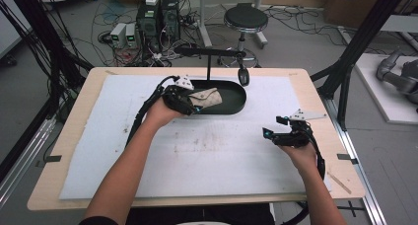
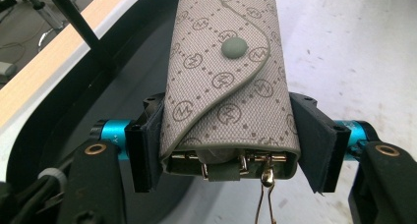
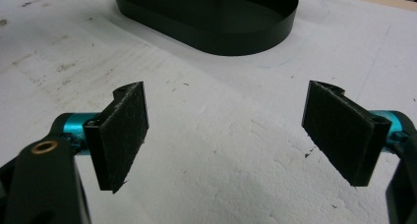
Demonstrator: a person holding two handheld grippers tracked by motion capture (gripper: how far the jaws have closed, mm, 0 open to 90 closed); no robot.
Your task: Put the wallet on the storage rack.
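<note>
Your left gripper [image 2: 228, 150] clamps the light, soft fabric key pouch [image 2: 227, 81] across its stiffer hook end, over the black oval tray [image 1: 240, 104]; your right gripper [image 3: 228, 135] hangs open.

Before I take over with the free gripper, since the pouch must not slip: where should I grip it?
Probably grip the key pouch across its flat long sides, near the flap end, coming from above. The left gripper already clamps the open hook end; the right gripper stands open.
</note>
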